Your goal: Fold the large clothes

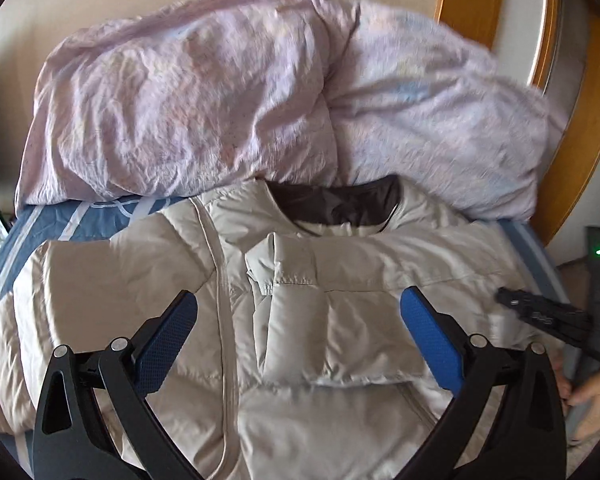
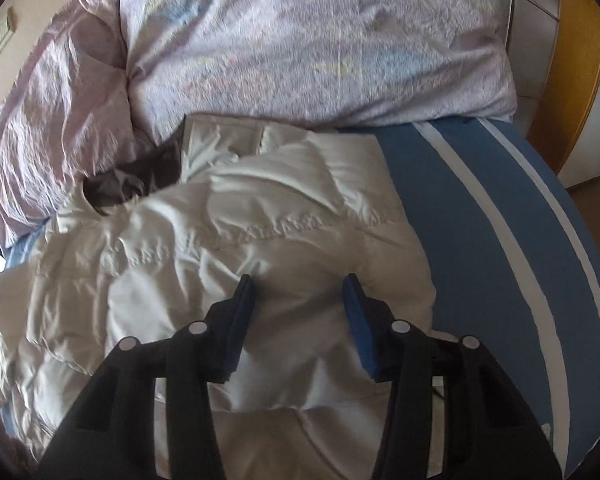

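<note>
A large off-white puffer jacket (image 1: 340, 264) lies spread on the bed, its dark-lined collar (image 1: 340, 204) toward the far side and one sleeve folded across the chest. My left gripper (image 1: 300, 300) is wide open above the jacket's middle, holding nothing. In the right wrist view the same jacket (image 2: 180, 240) fills the left and centre, its right edge folded in. My right gripper (image 2: 299, 284) is open just above that folded edge, with nothing between the pads. The right gripper also shows in the left wrist view (image 1: 540, 316) at the right.
A crumpled pink duvet (image 1: 220, 92) is piled at the far side of the bed, also in the right wrist view (image 2: 300, 40). The blue sheet with white stripes (image 2: 500, 220) shows to the right. A wooden door frame (image 1: 580, 140) stands beyond the bed.
</note>
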Demonstrator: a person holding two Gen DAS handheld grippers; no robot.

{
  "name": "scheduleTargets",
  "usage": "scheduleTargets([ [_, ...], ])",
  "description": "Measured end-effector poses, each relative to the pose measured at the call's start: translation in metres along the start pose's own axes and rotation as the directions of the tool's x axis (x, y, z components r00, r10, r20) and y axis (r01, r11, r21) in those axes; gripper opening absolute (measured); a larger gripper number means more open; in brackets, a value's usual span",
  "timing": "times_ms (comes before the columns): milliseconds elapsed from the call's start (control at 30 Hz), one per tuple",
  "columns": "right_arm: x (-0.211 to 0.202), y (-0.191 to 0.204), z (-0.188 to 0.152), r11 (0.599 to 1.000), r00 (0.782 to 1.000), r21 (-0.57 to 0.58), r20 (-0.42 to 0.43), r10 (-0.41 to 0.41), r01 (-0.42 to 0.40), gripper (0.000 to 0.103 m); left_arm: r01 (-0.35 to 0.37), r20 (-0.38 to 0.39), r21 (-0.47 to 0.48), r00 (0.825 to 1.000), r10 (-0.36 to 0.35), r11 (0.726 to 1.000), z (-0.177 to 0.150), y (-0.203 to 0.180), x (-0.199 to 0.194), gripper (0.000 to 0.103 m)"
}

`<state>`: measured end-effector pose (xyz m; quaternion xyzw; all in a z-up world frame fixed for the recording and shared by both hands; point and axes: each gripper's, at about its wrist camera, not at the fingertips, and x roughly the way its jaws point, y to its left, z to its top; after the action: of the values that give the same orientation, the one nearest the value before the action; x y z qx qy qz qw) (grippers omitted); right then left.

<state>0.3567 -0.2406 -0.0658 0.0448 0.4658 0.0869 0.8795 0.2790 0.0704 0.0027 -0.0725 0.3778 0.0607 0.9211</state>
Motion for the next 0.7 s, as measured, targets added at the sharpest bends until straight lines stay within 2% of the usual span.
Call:
scheduleTargets([
  [67,0.007,-0.001,-0.002,1.0,1.0,-0.007,-0.023,-0.006,0.006,0.048,-0.047,-0.064,0.023,0.997,0.048,0.999,-0.005,-0.003,0.022,0.102],
  [167,0.019,0.0,-0.006,0.999,0.998,-0.025,-0.054,-0.025,0.024,0.048,-0.164,-0.125,0.052,0.978,0.169,0.985,-0.016,0.003,0.047,0.102],
  [300,0.028,0.002,-0.01,0.998,0.997,-0.042,-0.063,-0.049,0.047,0.05,-0.177,-0.199,0.005,0.964,0.175,0.984,-0.026,0.017,0.069,0.102],
  [400,0.03,0.01,-0.01,0.992,0.993,-0.084,-0.065,-0.103,0.097,0.051,-0.213,-0.198,0.05,0.955,0.219,0.976,-0.028,0.009,0.075,0.102],
  [467,0.024,0.018,-0.009,0.986,0.988,-0.096,-0.064,-0.139,0.133,0.051,-0.207,-0.211,0.037,0.955,0.21,0.978,-0.027,0.011,0.076,0.102],
  [533,0.008,0.034,-0.009,0.987,0.995,-0.137,-0.026,-0.094,0.09,0.051,-0.158,-0.206,-0.02,0.967,0.15,0.987,-0.026,0.023,0.06,0.101],
  [600,-0.004,0.059,-0.011,0.977,0.997,-0.201,0.016,-0.071,0.072,0.052,-0.114,-0.161,-0.052,0.981,0.104,0.992,-0.024,0.036,0.034,0.1],
  [700,-0.006,0.102,-0.016,0.954,0.999,-0.3,0.027,-0.022,0.029,0.055,-0.071,-0.08,-0.1,0.995,0.063,0.992,-0.031,0.063,-0.014,0.1],
])
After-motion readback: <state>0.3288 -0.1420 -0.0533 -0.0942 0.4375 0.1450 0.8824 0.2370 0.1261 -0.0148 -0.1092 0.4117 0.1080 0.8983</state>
